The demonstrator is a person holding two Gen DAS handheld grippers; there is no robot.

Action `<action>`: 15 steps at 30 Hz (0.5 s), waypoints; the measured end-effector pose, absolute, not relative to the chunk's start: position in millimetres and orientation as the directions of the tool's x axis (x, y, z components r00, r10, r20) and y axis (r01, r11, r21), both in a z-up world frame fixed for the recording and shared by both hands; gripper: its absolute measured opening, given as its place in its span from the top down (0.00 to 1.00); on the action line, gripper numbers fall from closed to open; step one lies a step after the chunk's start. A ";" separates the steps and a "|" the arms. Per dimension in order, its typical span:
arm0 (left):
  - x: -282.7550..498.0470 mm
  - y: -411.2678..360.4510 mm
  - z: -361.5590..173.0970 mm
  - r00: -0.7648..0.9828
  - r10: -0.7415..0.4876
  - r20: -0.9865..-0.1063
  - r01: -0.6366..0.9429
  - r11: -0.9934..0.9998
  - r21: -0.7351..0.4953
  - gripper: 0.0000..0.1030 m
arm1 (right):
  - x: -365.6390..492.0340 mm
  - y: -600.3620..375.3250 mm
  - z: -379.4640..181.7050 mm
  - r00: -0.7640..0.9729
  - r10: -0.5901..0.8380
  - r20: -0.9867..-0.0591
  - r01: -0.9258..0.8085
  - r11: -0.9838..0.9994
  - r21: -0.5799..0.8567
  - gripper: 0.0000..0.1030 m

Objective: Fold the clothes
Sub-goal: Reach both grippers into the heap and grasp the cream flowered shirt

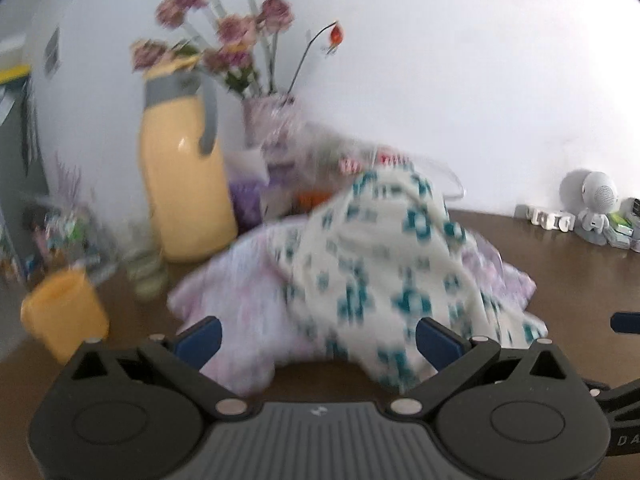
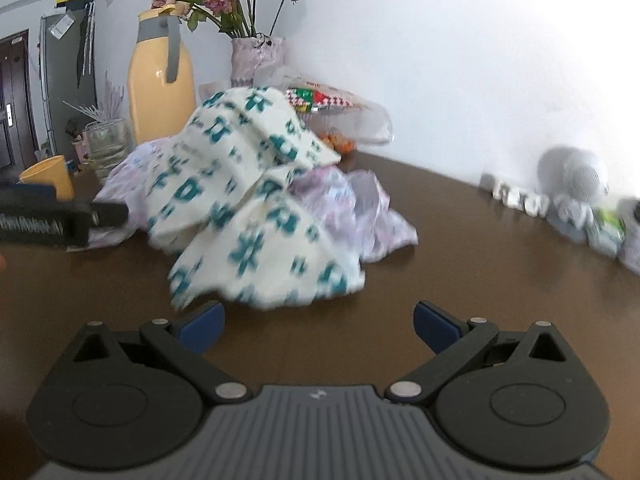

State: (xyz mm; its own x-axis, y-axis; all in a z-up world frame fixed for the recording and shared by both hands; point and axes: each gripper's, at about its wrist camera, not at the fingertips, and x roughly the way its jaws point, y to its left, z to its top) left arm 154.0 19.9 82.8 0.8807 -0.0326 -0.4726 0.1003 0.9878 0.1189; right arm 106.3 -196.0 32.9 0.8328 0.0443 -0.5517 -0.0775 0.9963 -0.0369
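Clothes pile (image 2: 256, 200) on table (image 2: 440, 260), L claw (image 1: 318, 340) & R claw (image 2: 318, 326) both spread, empty.

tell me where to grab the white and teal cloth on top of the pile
Probably the loose front corner of the white and teal cloth, from the near side with the right gripper: that edge lies low on the table, clear of the lavender garment.

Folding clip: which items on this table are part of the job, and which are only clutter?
Part of the job:
teal-patterned white cloth
pale lilac garment beneath it
left gripper and right gripper, both open

Only clutter:
yellow jug
flower vase
yellow cup
glass
snack bag
white figurine
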 end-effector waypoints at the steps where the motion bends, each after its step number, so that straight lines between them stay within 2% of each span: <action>1: 164.0 16.7 88.1 0.882 -0.043 -0.469 0.118 0.984 0.131 0.00 | 117.5 -198.1 34.1 0.831 0.049 -0.554 -0.090 0.995 -0.047 0.00; 3: 186.0 7.2 98.1 0.878 -0.073 -0.474 0.165 0.974 0.156 0.00 | 140.6 -204.4 34.8 0.817 0.077 -0.571 -0.128 0.991 -0.049 0.02; 6: 219.8 -12.4 109.3 0.866 -0.102 -0.489 0.225 0.954 0.200 0.00 | 174.3 -213.2 31.7 0.762 0.161 -0.627 -0.227 0.974 -0.026 0.10; 8: 243.1 -27.8 110.8 0.861 -0.090 -0.501 0.243 0.938 0.249 0.00 | 191.8 -215.5 27.1 0.727 0.182 -0.662 -0.251 0.968 -0.010 0.18; 10: 266.8 -40.6 109.2 0.853 -0.064 -0.518 0.248 0.923 0.295 0.00 | 207.1 -215.9 21.8 0.692 0.195 -0.695 -0.270 0.963 0.001 0.20; 12: 287.5 -49.4 104.1 0.832 -0.058 -0.552 0.272 0.909 0.315 0.02 | 217.5 -217.4 17.3 0.659 0.237 -0.714 -0.295 0.954 0.045 0.30; 13: 294.1 -51.0 101.5 0.820 -0.064 -0.569 0.288 0.905 0.314 0.07 | 219.7 -218.8 16.4 0.645 0.262 -0.718 -0.303 0.950 0.074 0.44; 14: 299.8 -52.0 99.0 0.807 -0.074 -0.586 0.307 0.900 0.310 0.15 | 220.3 -220.3 17.2 0.639 0.279 -0.716 -0.308 0.947 0.094 0.66; 15: 303.6 -51.7 97.7 0.793 -0.095 -0.602 0.331 0.897 0.294 0.39 | 220.7 -221.8 18.2 0.635 0.294 -0.714 -0.312 0.944 0.112 0.76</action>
State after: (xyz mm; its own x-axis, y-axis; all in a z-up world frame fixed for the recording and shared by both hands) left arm 303.6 -51.7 97.7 0.7926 -0.0950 -0.6023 0.3311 0.8965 0.2943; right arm 220.7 -221.8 18.2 0.6350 0.2945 -0.7142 -0.3119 0.9435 0.1118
